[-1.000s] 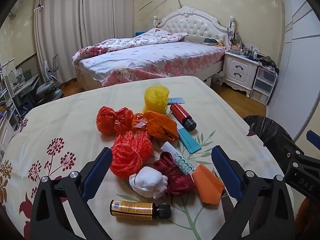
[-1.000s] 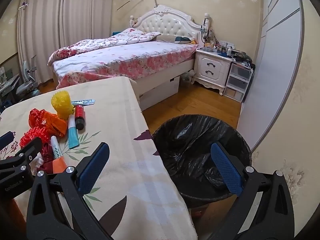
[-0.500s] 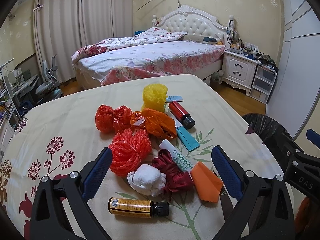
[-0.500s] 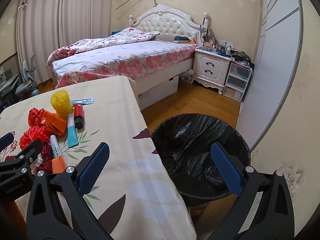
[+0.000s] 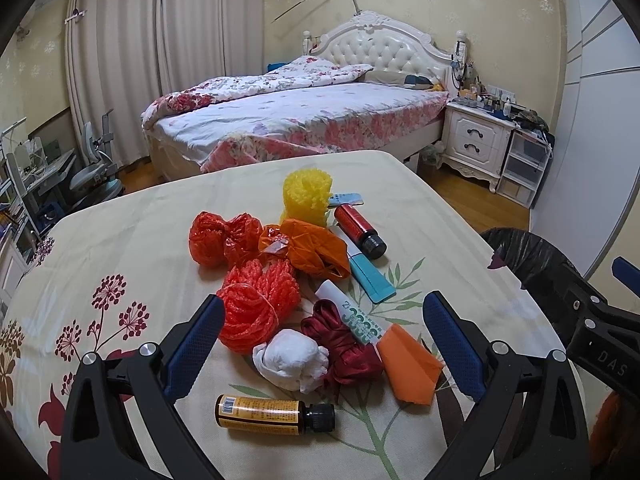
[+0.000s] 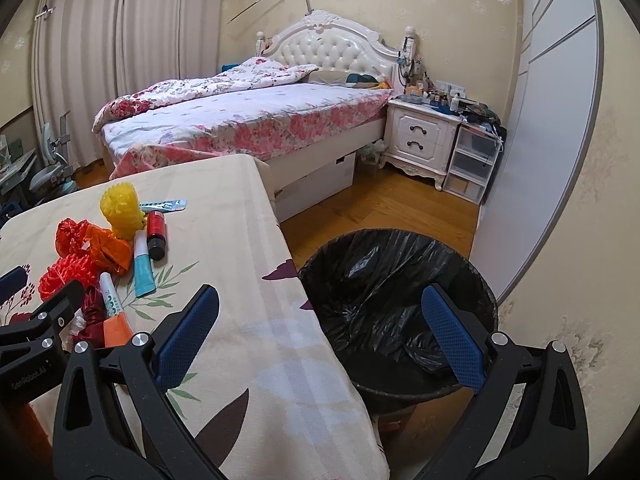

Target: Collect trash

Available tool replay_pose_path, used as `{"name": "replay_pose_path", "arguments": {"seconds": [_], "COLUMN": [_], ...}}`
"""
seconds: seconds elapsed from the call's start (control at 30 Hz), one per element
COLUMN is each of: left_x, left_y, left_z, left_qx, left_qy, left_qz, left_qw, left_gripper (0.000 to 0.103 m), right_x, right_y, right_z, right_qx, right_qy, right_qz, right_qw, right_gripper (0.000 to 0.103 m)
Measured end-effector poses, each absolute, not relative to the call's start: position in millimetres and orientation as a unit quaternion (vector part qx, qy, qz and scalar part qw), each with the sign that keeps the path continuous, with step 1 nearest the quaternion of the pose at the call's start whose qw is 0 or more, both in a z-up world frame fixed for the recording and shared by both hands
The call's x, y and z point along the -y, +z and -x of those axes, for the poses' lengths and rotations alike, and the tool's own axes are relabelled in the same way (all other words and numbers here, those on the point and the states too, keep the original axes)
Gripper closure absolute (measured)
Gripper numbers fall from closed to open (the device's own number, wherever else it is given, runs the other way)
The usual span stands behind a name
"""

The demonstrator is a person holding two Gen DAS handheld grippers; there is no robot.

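A heap of trash lies on the cloth-covered table (image 5: 100,248): a white wad (image 5: 290,360), a dark red wad (image 5: 346,344), red net balls (image 5: 256,304), an orange bag (image 5: 316,250), a yellow net (image 5: 307,196), a brown bottle (image 5: 272,414), a red bottle (image 5: 360,226) and tubes (image 5: 360,322). My left gripper (image 5: 320,344) is open just above the white wad and empty. My right gripper (image 6: 320,336) is open and empty, over the table's right edge beside the black-lined bin (image 6: 400,308).
The bin stands on the wood floor right of the table; it also shows in the left wrist view (image 5: 532,264). A bed (image 6: 248,120) and a white nightstand (image 6: 424,140) stand behind. A wall (image 6: 580,200) is close on the right.
My left gripper has moved slightly forward and down toward the trash heap. The right gripper has barely moved.
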State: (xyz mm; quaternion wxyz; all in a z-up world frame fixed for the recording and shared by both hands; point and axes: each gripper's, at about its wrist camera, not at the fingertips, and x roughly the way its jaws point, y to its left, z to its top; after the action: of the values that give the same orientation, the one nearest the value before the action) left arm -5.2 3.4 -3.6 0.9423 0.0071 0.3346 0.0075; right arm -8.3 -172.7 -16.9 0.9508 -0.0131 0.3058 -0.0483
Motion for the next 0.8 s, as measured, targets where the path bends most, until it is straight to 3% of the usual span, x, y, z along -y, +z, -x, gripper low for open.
{"name": "replay_pose_path", "arguments": {"seconds": [0.8], "left_x": [6.1], "left_y": [-5.7], "left_z": [7.9], "left_qx": [-0.335], "left_qy": [0.008], "left_qz": [-0.011], "left_qw": [0.942], "left_gripper": [0.007], "right_x": [179.8], "right_y": [-12.7], "right_z": [10.3], "right_qx": [-0.307], "right_qy": [-0.048], "right_qz": [0.013], "right_qw": [0.950], "right_gripper": [0.004]}}
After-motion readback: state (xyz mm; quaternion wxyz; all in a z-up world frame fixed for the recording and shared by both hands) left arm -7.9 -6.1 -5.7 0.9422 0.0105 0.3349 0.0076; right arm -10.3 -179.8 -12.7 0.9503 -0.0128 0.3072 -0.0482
